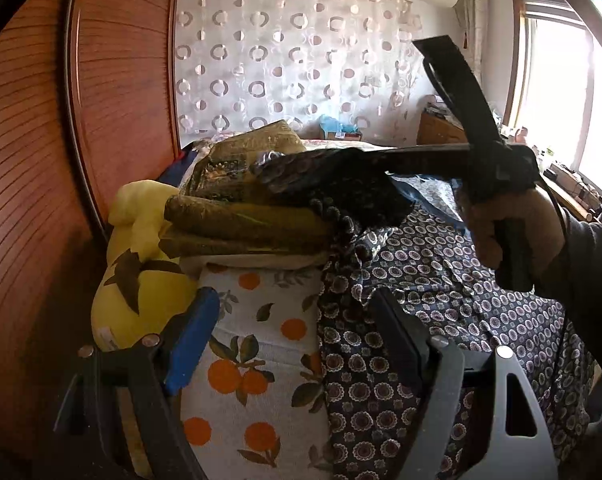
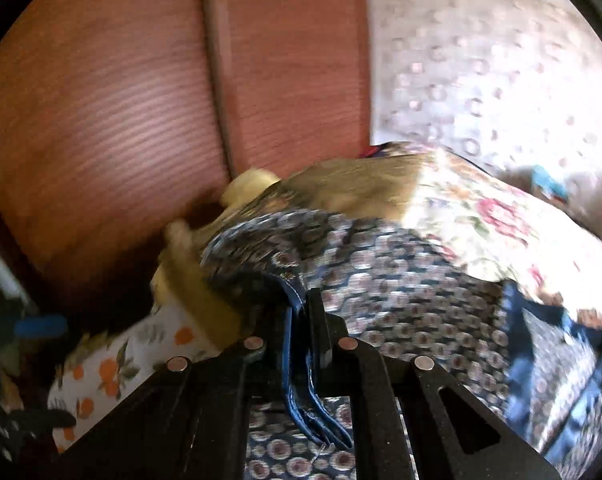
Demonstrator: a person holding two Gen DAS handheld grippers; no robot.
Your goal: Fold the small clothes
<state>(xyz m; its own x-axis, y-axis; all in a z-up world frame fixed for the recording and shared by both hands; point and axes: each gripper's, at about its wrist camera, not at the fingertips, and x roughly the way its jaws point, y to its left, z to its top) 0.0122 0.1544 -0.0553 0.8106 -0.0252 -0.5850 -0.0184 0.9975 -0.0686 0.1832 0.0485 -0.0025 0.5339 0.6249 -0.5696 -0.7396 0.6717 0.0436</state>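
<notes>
Left gripper (image 1: 293,344) hangs wide open, empty, over the navy floral garment (image 1: 441,304) draped on the bed, probably ready to pin it. Right gripper (image 2: 301,320) is clamped on its blue hem (image 2: 301,396), apparently to drag a fold across.

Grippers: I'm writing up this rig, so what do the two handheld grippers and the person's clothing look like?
The left gripper has black arms with silver round fasteners, one blue-padded finger, one black finger and a grey cut-out plate. The right gripper is black plastic with the same silver fasteners; a black cable runs along its body. The hand gripping its handle comes out of a dark sleeve.
</notes>
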